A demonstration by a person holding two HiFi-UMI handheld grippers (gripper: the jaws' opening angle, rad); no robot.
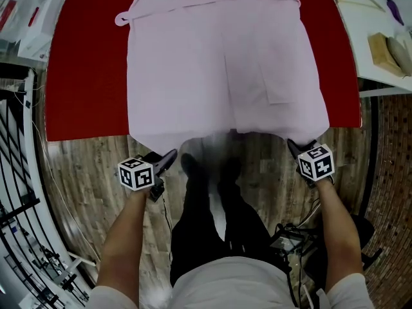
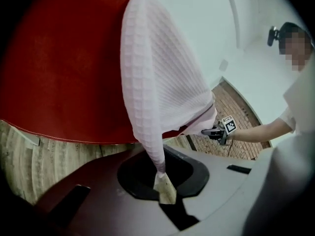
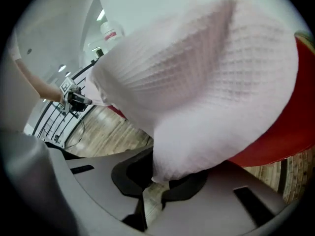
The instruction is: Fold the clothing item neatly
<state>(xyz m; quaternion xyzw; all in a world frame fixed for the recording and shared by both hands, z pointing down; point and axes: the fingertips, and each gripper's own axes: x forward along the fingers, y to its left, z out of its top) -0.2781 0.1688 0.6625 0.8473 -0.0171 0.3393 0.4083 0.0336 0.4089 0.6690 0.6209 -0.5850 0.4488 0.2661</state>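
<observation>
Currently, my left gripper (image 1: 168,156) clamped on near-left hem corner of the pink garment (image 1: 219,63) (waffle weave), my right gripper (image 1: 293,147) clamped on near-right corner, garment flat on red table (image 1: 84,76), hem overhanging near edge.

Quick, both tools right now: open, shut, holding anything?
Left tool: shut on the pink garment, near left hem corner.
Right tool: shut on the pink garment, near right hem corner.

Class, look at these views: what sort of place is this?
Probably an indoor lab or workroom: a red table holding a pink garment, wood-plank floor, metal racks alongside.
</observation>
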